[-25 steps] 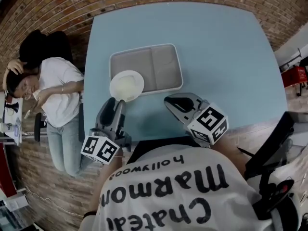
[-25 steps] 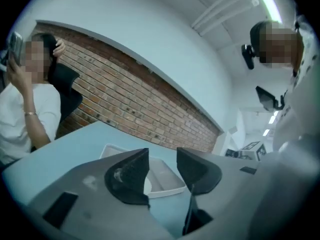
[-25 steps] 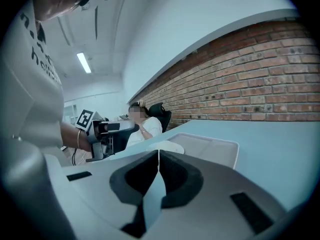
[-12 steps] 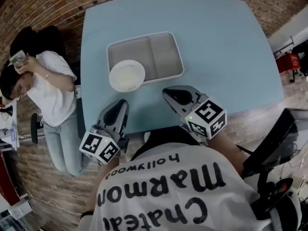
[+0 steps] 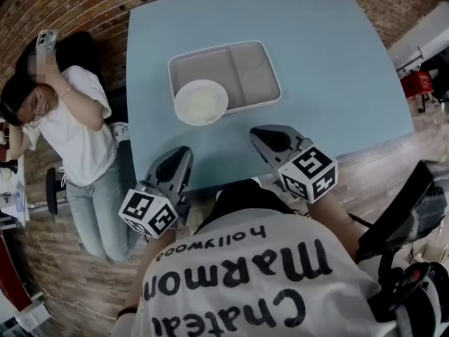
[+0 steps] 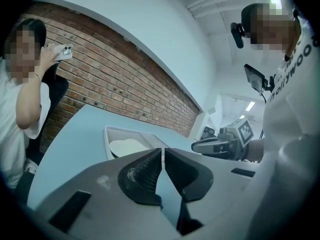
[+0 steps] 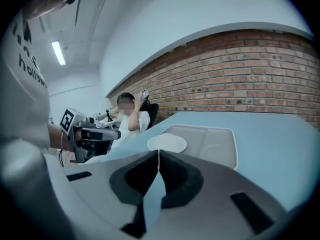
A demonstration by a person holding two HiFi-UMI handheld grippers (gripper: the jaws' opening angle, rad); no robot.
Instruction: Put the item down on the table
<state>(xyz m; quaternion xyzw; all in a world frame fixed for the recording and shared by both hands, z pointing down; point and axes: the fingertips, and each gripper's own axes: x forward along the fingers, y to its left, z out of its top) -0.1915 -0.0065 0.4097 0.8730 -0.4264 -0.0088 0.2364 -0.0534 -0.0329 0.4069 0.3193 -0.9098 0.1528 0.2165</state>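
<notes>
White plate overlaps grey tray's near-left corner; short of the tray, left gripper and right gripper hover, jaws pressed together, empty.

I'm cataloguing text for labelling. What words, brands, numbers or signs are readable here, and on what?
"Chatea", "Marmon", "hollywood": on the person's white shirt, upside down in the head view; the first two words' ends are cut off.
The cubes on the left gripper and right gripper: square patterns only, no letters.
The tray, plate and table: no print visible.
</notes>
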